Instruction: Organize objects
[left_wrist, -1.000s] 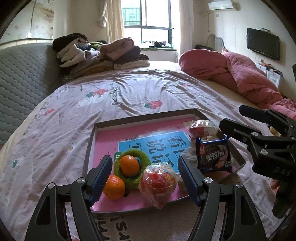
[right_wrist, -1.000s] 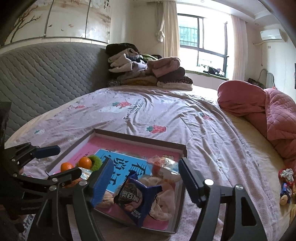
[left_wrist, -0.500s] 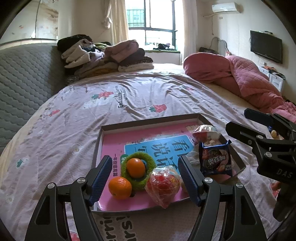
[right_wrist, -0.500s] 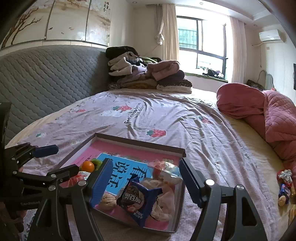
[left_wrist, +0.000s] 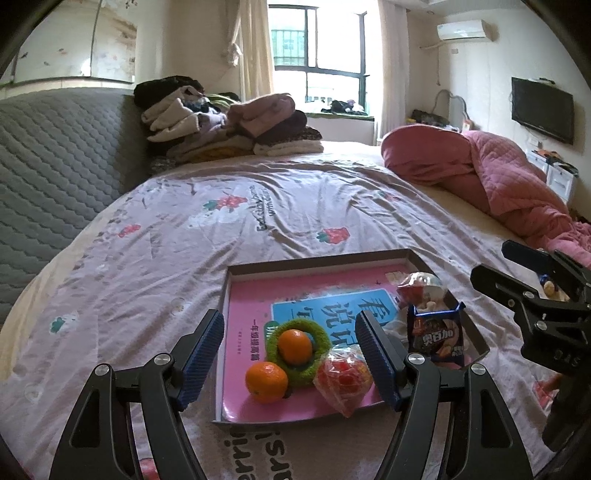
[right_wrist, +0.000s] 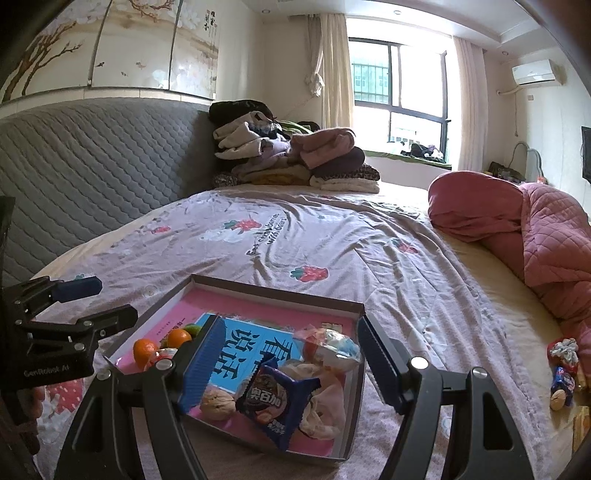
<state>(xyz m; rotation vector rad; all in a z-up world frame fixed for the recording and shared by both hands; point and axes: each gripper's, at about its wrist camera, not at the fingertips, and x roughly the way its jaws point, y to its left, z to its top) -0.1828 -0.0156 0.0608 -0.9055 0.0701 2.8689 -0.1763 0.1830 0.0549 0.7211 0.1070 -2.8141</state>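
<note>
A shallow brown tray (left_wrist: 317, 260) lies on the bed with a pink and blue book (left_wrist: 325, 306) flat inside it. On the book sit a loose orange (left_wrist: 266, 381), a second orange (left_wrist: 294, 346) inside a green fuzzy ring (left_wrist: 321, 334), a red sweets bag (left_wrist: 343, 378), a blue snack packet (left_wrist: 436, 338) and a wrapped treat (left_wrist: 419, 286). My left gripper (left_wrist: 290, 321) hovers open above the tray's near left part, holding nothing. My right gripper (right_wrist: 291, 325) is open above the blue packet (right_wrist: 277, 398), a walnut (right_wrist: 218, 402) and a crumpled beige cloth (right_wrist: 325, 402).
Folded clothes (left_wrist: 229, 122) are piled at the head of the bed by the grey quilted headboard (left_wrist: 55, 155). A pink quilt (left_wrist: 498, 177) is bunched on the right. A few small wrapped items (right_wrist: 563, 369) lie on the bed's right edge.
My left gripper has risen and drawn back, so the tray and fruit look smaller and farther. The right gripper has hardly moved. Both stayed open.
</note>
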